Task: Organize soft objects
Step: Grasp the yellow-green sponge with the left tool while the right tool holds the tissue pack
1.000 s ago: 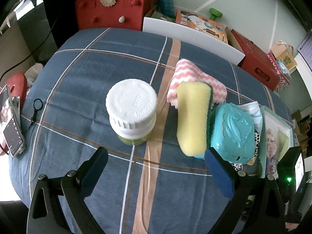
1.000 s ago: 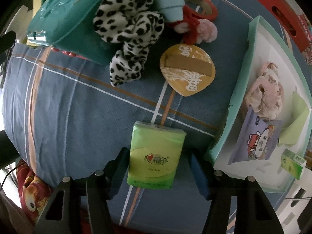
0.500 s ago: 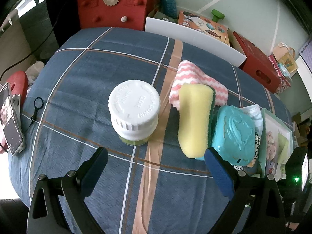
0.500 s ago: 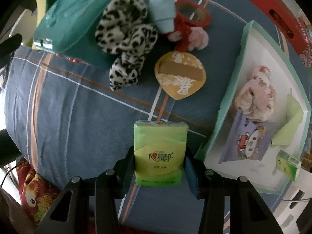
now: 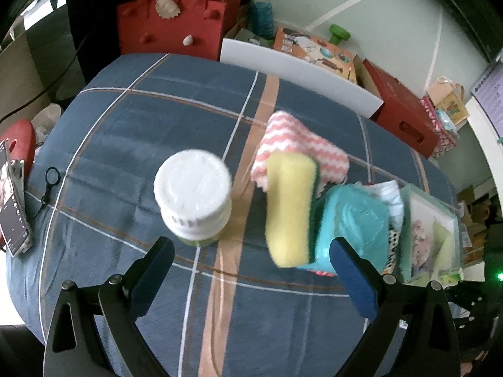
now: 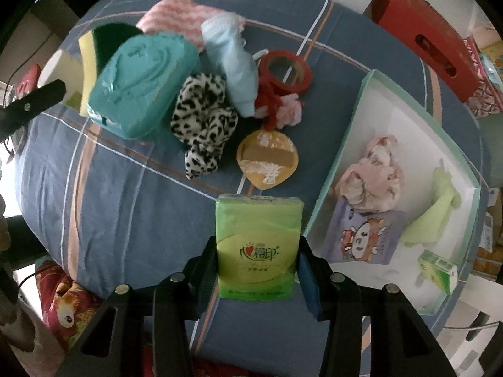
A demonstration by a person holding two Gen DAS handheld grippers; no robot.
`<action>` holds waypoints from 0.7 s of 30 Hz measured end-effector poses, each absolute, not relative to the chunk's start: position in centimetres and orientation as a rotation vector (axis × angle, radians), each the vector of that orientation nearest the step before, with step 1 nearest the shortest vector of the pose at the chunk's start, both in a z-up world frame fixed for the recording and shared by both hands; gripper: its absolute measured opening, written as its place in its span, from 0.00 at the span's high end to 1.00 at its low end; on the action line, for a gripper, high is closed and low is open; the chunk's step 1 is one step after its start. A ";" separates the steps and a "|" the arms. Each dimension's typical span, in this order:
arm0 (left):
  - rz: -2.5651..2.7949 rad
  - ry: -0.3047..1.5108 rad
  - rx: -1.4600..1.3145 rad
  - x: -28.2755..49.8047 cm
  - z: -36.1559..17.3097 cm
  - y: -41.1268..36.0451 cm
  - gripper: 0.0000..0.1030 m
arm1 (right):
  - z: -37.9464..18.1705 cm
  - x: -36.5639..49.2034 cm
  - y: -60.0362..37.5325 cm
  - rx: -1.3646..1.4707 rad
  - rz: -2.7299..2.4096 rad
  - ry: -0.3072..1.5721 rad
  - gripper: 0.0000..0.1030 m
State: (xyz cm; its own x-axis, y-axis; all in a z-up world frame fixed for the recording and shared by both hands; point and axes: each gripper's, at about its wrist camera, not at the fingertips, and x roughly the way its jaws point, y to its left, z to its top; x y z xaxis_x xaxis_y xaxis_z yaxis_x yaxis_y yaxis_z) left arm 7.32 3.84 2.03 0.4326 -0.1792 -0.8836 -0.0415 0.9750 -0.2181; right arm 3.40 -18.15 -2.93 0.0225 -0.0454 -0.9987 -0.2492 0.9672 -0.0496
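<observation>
My right gripper [image 6: 256,262] is shut on a green tissue pack [image 6: 257,245], lifted off the blue plaid tablecloth [image 6: 119,194], just left of a mint-rimmed white tray [image 6: 352,144]. The tray holds a pink plush, a purple cartoon cloth [image 6: 361,235], a light green cloth and a small green pack. A leopard scrunchie [image 6: 201,119], a teal pouch [image 6: 141,78], a pale blue sock [image 6: 234,62] and a pink zigzag towel [image 5: 298,144] lie beyond. My left gripper [image 5: 251,267] hangs open over the cloth, near a yellow sponge [image 5: 289,207].
A white-lidded jar [image 5: 195,194] stands ahead of the left gripper. Red tape roll [image 6: 284,70], a red-pink pompom tie and a gold heart-shaped tag [image 6: 267,160] lie near the scrunchie. A phone [image 5: 12,207] sits at the table's left edge. Red bag and boxes stand behind.
The right gripper closed on the green tissue pack and lifted it off the cloth; the table looks farther away. The left gripper barely moved.
</observation>
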 end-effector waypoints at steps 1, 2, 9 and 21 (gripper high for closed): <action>-0.100 1.116 -0.233 7.5 2.3 3.8 0.04 | -2.9 3.4 -18.3 -0.232 0.158 1.544 0.52; -0.115 1.109 -0.249 7.6 2.5 3.8 0.04 | -2.7 3.4 -18.5 -0.231 0.156 1.544 0.52; -0.132 1.074 -0.273 8.9 3.9 2.8 0.05 | -2.2 3.3 -19.2 -0.226 0.160 1.537 0.52; -0.143 1.020 -0.271 10.0 6.0 2.1 0.22 | 0.3 3.2 -21.0 -0.211 0.187 1.502 0.52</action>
